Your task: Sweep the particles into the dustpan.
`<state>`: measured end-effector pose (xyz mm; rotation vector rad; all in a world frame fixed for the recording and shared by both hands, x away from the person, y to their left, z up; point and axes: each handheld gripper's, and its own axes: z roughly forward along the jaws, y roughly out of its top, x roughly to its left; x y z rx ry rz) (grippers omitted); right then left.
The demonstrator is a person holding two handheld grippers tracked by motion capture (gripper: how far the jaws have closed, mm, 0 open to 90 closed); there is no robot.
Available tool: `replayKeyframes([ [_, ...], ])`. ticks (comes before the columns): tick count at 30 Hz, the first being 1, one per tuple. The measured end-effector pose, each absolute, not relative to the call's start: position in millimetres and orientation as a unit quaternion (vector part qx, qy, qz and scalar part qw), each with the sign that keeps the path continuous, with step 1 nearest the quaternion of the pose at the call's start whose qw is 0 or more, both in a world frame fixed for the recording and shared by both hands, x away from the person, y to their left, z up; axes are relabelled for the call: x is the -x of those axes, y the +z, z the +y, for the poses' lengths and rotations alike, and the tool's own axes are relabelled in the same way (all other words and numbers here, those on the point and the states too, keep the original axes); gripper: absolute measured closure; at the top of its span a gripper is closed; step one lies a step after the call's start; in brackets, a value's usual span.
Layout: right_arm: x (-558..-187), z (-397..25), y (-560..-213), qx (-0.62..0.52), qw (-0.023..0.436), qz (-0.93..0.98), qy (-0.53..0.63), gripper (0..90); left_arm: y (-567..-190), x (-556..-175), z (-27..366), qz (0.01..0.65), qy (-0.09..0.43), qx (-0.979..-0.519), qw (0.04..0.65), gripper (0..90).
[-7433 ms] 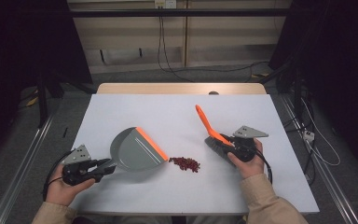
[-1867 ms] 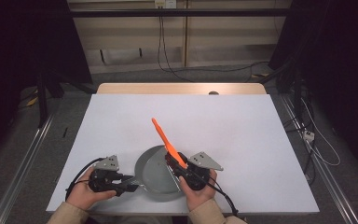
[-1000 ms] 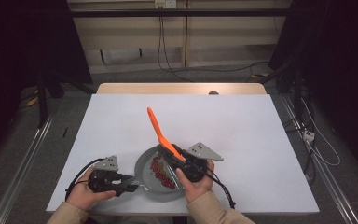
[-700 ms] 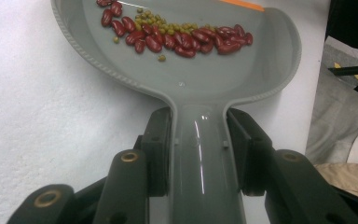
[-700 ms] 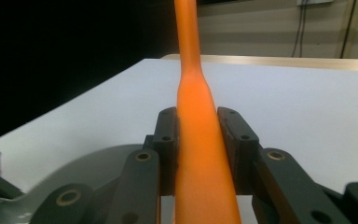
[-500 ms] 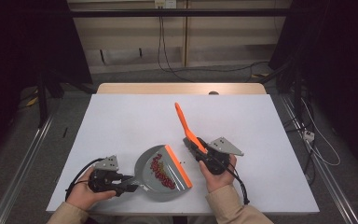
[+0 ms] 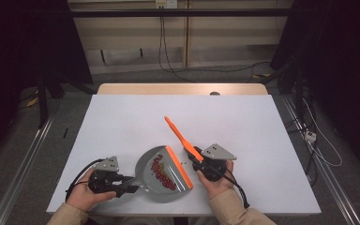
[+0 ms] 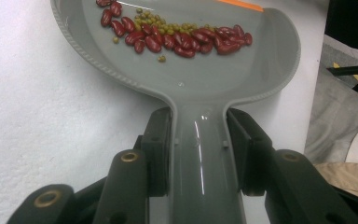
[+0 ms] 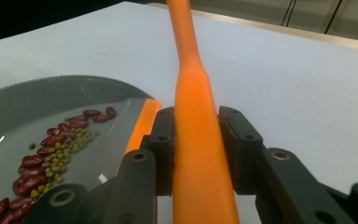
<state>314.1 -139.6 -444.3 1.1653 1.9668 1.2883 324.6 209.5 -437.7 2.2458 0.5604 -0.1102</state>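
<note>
I see the grey dustpan (image 7: 152,176) lying flat on the white counter (image 7: 122,117) near its front edge, its handle pointing left and its orange lip (image 7: 178,167) on the right. A curved row of red beans (image 8: 177,37) and small green ones (image 8: 154,23) rests inside it. The orange brush handle (image 7: 182,137) slants up and away just right of the lip.

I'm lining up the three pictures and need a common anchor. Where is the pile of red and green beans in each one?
High view: the pile of dark red kidney beans and small green beans lies low and centre, inside the grey plastic dustpan.
Left gripper view: beans in a band across the top.
Right gripper view: beans at lower left.
Shared landmark: the dustpan's orange rubber lip, beside the beans.
</note>
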Motion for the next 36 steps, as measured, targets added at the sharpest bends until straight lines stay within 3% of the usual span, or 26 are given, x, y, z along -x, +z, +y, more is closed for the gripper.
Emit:
replayKeyframes([
  [6,-318,-141,-445,-0.433,0.256,0.745,0.437,70.7,-438,-325,209,0.221,-0.044,-0.888,0.401,62.7],
  [30,-305,-86,-449,-0.430,0.207,0.699,0.532,70.9,-438,-324,208,0.221,-0.041,-0.888,0.401,62.7],
  [36,-313,-98,-440,-0.437,0.203,0.679,0.554,70.9,-440,-323,208,0.222,-0.039,-0.885,0.408,61.9],
])
